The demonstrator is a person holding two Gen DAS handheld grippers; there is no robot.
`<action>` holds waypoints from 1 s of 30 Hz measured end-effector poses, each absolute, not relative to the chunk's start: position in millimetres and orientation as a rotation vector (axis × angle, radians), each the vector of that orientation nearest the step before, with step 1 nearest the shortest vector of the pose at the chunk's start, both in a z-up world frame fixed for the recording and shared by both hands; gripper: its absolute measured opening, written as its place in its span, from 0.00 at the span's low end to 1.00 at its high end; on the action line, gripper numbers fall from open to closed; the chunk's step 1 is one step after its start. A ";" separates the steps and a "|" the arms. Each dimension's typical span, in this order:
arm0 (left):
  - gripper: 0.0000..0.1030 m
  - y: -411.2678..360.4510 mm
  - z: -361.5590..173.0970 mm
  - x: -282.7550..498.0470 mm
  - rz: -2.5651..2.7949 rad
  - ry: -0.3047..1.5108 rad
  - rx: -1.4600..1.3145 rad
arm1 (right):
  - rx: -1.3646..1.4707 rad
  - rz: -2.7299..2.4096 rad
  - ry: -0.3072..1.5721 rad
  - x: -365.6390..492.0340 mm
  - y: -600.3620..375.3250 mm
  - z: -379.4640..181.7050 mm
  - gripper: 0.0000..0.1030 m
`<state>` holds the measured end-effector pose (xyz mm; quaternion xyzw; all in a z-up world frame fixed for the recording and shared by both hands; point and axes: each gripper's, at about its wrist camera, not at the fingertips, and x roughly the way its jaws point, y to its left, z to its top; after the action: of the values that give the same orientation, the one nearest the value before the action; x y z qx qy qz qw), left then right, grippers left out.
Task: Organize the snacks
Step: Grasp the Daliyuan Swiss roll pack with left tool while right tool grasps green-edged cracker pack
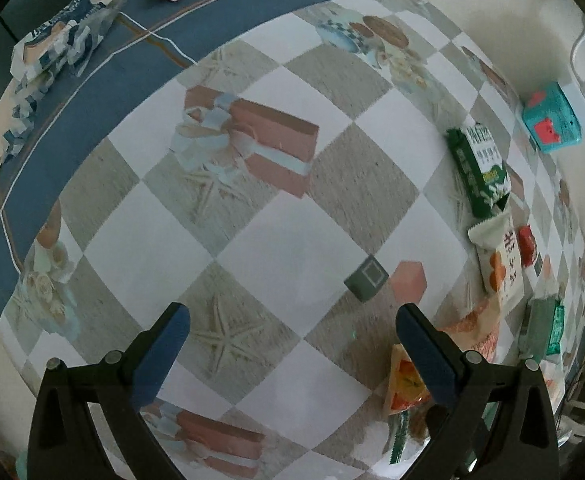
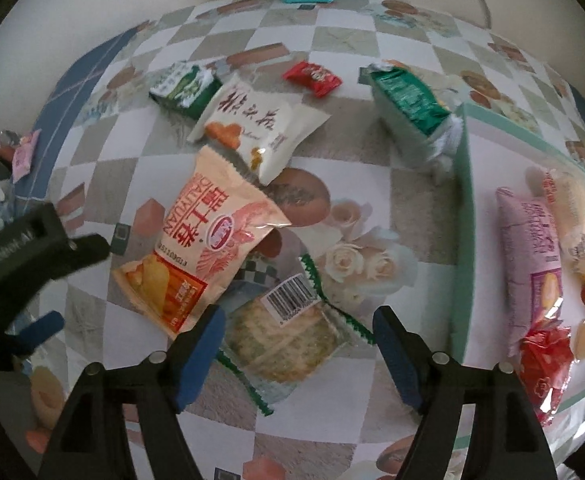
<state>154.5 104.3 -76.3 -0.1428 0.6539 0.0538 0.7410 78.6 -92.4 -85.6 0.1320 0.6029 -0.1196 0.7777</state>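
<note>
**Cracker pack at risk of a snagged grasp**

Because the clear, green-edged cracker packet (image 2: 292, 334) lay on the counter (image 2: 372, 184) partly under the peach crisp bag (image 2: 208, 248), closing could have pinched both. The right hand-held gripper (image 2: 298, 354) stood wide, straddling the packet and holding nothing. The left hand-held gripper (image 1: 292, 354) hung wide over bare cloth.

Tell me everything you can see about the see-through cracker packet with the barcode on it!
The cracker packet is a clear plastic wrapper with green zigzag edges and a white barcode sticker near its top. Inside is a pale, speckled cracker. It lies flat and slanted on the checkered tablecloth, just below the orange chip bag, which looks to overlap its upper left corner. The right gripper hangs over it, blue pads open on either side, not pressing it.
</note>
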 end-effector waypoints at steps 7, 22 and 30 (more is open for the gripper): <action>0.99 107.5 -65.2 160.5 0.110 1.415 -0.310 | 0.247 -0.242 1.325 82.7 -79.2 -92.5 0.86; 0.99 80.5 -43.8 160.7 0.035 1.382 -0.256 | 0.224 -0.252 1.368 65.2 -99.9 -89.6 0.88; 0.99 50.2 -39.8 161.9 -0.028 1.375 -0.190 | 0.259 -0.239 1.404 57.1 -103.8 -105.2 0.88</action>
<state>161.9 50.2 -39.8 -0.0875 0.6334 -0.0128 0.7687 57.1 -103.8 -105.2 0.1186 0.6423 -0.1092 0.7493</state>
